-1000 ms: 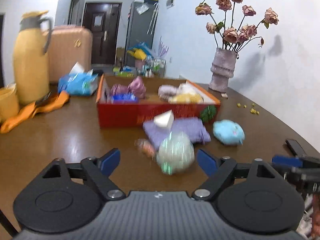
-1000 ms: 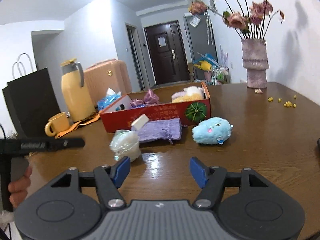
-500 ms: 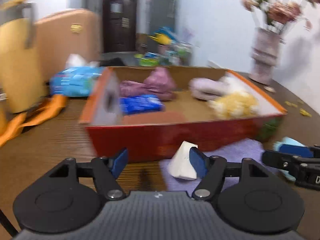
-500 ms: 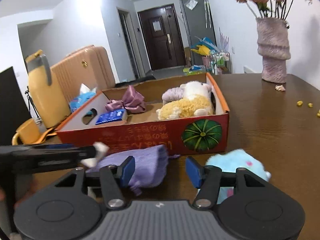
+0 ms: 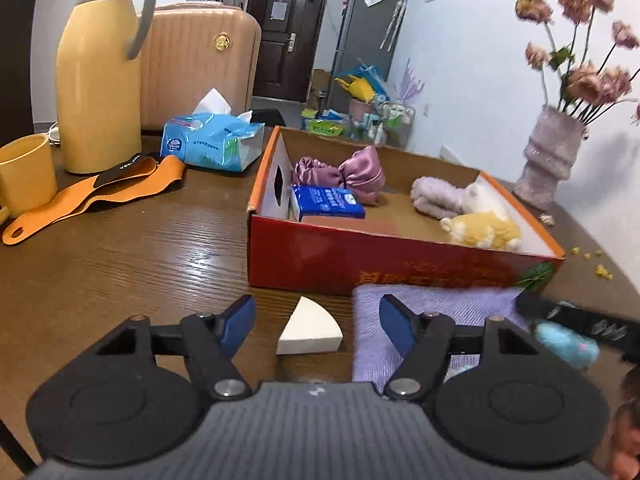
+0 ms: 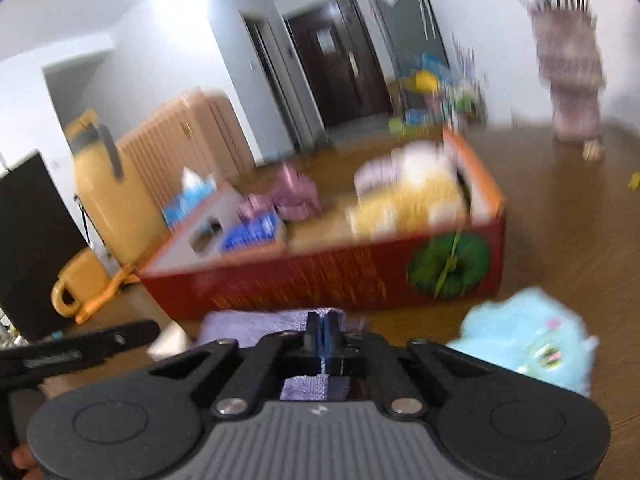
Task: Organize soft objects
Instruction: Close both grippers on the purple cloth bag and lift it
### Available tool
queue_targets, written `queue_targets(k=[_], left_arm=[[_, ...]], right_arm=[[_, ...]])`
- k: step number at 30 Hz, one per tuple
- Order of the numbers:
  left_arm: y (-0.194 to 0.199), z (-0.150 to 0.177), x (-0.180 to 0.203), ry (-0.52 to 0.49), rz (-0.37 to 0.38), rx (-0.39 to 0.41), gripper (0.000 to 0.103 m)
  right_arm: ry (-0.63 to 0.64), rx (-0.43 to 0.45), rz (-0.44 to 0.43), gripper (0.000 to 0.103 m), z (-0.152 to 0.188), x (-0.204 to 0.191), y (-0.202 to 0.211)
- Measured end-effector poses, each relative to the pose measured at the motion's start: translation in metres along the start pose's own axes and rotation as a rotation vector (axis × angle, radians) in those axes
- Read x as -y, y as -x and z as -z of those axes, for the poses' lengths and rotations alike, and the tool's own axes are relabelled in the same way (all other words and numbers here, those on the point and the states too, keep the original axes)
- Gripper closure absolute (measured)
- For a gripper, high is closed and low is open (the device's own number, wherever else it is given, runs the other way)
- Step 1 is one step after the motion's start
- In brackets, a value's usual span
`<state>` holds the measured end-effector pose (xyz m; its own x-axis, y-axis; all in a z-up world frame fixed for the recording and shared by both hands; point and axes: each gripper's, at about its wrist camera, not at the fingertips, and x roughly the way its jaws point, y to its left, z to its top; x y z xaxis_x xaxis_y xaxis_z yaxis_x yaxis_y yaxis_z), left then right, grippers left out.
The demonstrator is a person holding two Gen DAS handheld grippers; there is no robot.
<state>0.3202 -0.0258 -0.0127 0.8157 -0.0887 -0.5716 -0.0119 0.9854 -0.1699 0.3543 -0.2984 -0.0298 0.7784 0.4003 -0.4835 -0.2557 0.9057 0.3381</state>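
Note:
A white wedge sponge [image 5: 310, 328] lies on the table between the fingers of my left gripper [image 5: 316, 312], which is open and clear of it. Just right of it lies a purple cloth pouch [image 5: 440, 308], in front of the red cardboard box [image 5: 360, 264]. My right gripper [image 6: 322, 322] is shut, its tips pinched together at the far edge of the purple pouch [image 6: 248, 324]. A blue plush toy [image 6: 528, 344] sits to its right. The box [image 6: 300, 280] holds a pink scrunchie [image 5: 344, 172], a blue packet [image 5: 328, 200] and plush animals [image 5: 480, 228].
Left of the box are a yellow jug [image 5: 100, 72], a yellow mug [image 5: 24, 172], a tissue pack [image 5: 212, 140] and an orange strap [image 5: 92, 196]. A vase of dried flowers [image 5: 548, 164] stands back right. A beige suitcase [image 5: 200, 64] stands behind the table.
My left gripper left the greenish ball and moved up to the box, so the sponge now sits between its fingers. My right gripper moved forward to the pouch and its jaws closed.

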Motion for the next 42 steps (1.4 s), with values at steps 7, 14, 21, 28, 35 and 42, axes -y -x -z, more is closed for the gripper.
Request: queue_targets(k=[7,14,21,28,35,42], left_arm=[[0.067,0.013,0.016,-0.05,0.149,0.054,0.026],[0.083,0.077,0.051,-0.113,0.368,-0.145,0.023],[0.069,0.091,0.051,-0.077,0.371,-0.157,0.024],[0.074,0.098,0.043,-0.001,0.425,-0.243,0.032],[0.09,0.119,0.049,0.004,0.473,-0.311,0.031],[0.092,0.118,0.049,-0.015,0.378,-0.239,0.06]], right_arm=[[0.087,0.109,0.027,0.102,-0.003,-0.022,0.087],[-0.076,-0.042,0.046,0.102,0.066,0.017,0.127],[-0.18,-0.048,0.057,0.095,0.102,0.033,0.147],[-0.201,0.053,0.014,0.071,0.116,0.027,0.155],[-0.119,-0.008,0.08,0.071,0.127,0.018,0.137],[-0.075,-0.011,0.06,0.063,0.134,-0.005,0.149]])
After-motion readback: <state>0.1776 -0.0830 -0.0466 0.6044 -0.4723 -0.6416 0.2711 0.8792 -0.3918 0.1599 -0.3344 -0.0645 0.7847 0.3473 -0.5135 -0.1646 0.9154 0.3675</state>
